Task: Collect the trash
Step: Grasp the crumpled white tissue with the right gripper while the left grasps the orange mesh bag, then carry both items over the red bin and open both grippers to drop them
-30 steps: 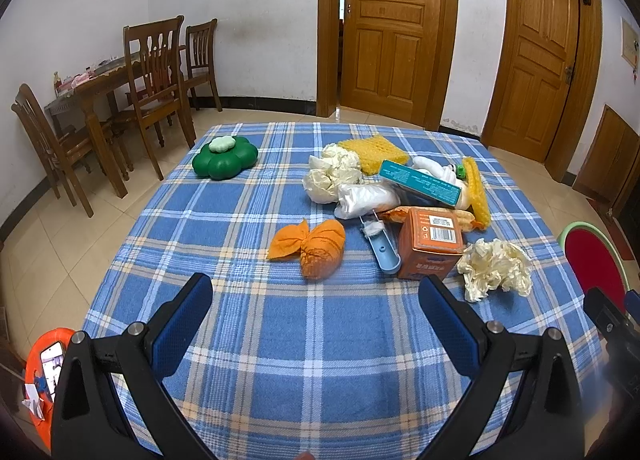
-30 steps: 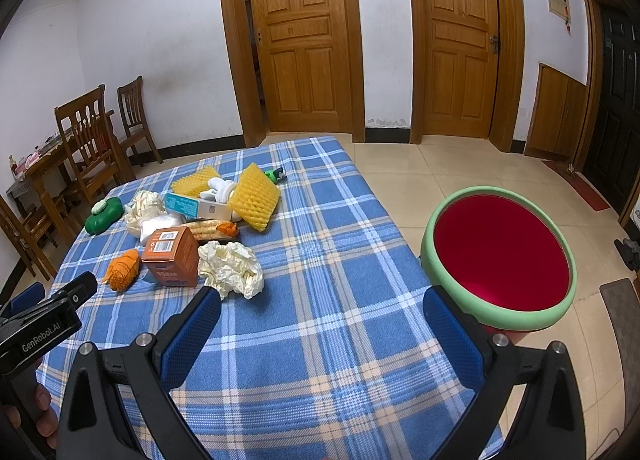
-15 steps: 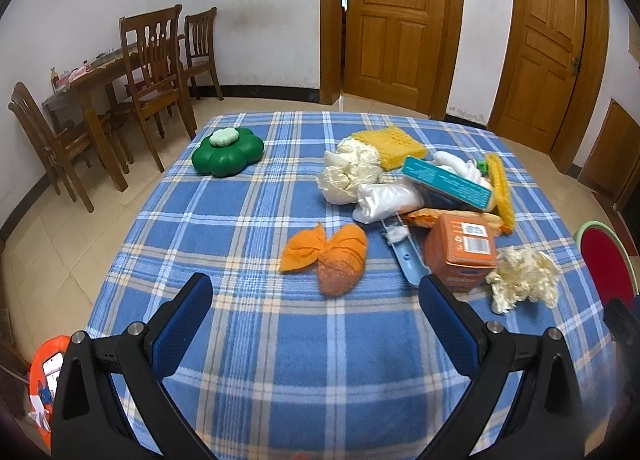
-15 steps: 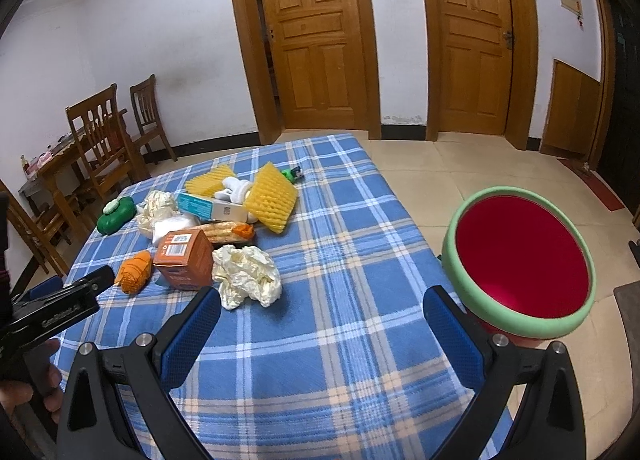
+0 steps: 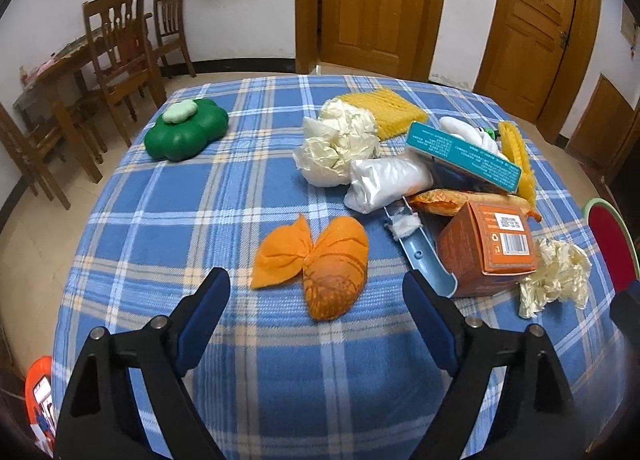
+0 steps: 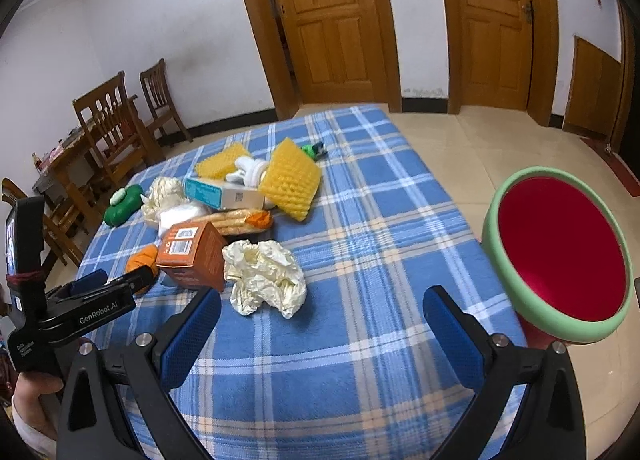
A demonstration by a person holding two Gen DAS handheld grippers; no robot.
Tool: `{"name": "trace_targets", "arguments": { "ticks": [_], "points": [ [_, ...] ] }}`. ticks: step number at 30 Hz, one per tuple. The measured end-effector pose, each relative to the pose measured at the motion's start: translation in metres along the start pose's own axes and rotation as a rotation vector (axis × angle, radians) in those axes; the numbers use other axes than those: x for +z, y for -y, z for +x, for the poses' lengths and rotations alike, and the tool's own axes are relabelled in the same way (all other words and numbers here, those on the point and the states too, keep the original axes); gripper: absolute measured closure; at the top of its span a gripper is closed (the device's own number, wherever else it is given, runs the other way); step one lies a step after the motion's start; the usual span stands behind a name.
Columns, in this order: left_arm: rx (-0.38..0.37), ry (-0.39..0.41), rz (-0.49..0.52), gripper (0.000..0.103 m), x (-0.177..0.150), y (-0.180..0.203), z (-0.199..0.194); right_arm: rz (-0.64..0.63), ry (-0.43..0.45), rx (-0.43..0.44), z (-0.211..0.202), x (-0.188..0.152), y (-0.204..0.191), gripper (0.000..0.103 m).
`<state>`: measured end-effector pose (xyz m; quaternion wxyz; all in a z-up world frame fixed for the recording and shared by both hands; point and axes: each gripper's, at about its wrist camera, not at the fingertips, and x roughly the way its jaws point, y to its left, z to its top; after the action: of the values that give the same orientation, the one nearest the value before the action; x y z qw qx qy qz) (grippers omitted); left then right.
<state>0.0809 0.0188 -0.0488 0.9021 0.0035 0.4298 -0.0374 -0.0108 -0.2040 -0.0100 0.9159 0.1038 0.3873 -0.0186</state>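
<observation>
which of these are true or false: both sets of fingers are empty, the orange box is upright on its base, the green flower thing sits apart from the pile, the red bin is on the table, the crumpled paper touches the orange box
1. Both sets of fingers are empty. True: the left gripper and right gripper are open, and the left's fingers have just been closing with nothing between them.
2. The orange box stands upright. False: it is tipped, barcode face up.
3. The green flower-shaped container sits apart from the pile. True.
4. The red bin is on the table. False: it stands beside the table.
5. The crumpled paper touches the box. True, it appears to rest against it.
</observation>
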Motion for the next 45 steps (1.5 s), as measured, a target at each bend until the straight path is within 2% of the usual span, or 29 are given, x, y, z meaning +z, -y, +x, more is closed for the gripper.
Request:
{"name": "trace_targets", "arguments": {
  "ticks": [3,4,7,14,17,19,23,24,27,30,34,40,45],
  "points": [
    [-0.013,-0.001,0.019,0.018,0.002,0.001,0.004,-0.016,-0.034,-0.003,0.012,0.002,-0.004,0.000],
    [-0.019,-0.002,0.024,0.029,0.002,0.001,0.005,-0.019,-0.045,-0.005,0.015,0.003,-0.006,0.000],
    [-0.062,-0.031,0.026,0.044,0.003,0.000,0.013,-0.026,-0.069,-0.011,0.026,0.005,-0.011,0.000],
    [-0.111,-0.032,0.041,0.048,0.003,-0.007,0.019,-0.049,-0.091,-0.052,0.047,0.008,-0.027,0.002],
    [-0.126,-0.034,0.042,0.048,0.004,-0.010,0.020,-0.074,-0.100,-0.083,0.055,0.008,-0.036,0.014],
    [-0.132,-0.035,0.044,0.048,0.005,-0.012,0.021,-0.077,-0.110,-0.095,0.058,0.009,-0.039,0.018],
    [-0.161,-0.029,0.065,0.048,0.004,-0.011,0.022,-0.067,-0.119,-0.108,0.062,0.009,-0.044,0.042],
    [-0.162,-0.028,0.070,0.050,0.004,-0.011,0.023,-0.055,-0.122,-0.106,0.062,0.010,-0.043,0.049],
    [-0.160,-0.023,0.083,0.057,0.004,-0.010,0.022,-0.015,-0.140,-0.093,0.065,0.008,-0.041,0.063],
    [-0.170,-0.018,0.082,0.061,0.005,-0.010,0.023,0.008,-0.136,-0.077,0.064,0.007,-0.037,0.071],
    [-0.190,-0.013,0.066,0.067,0.004,-0.010,0.020,0.007,-0.120,-0.061,0.057,0.006,-0.033,0.075],
    [-0.230,-0.001,0.001,0.068,0.005,-0.012,0.004,-0.002,-0.059,-0.025,0.033,0.005,-0.026,0.076],
    [-0.232,0.041,0.014,0.068,0.007,-0.003,-0.021,0.021,-0.008,-0.004,0.013,0.007,-0.018,0.076]
  ]
}}
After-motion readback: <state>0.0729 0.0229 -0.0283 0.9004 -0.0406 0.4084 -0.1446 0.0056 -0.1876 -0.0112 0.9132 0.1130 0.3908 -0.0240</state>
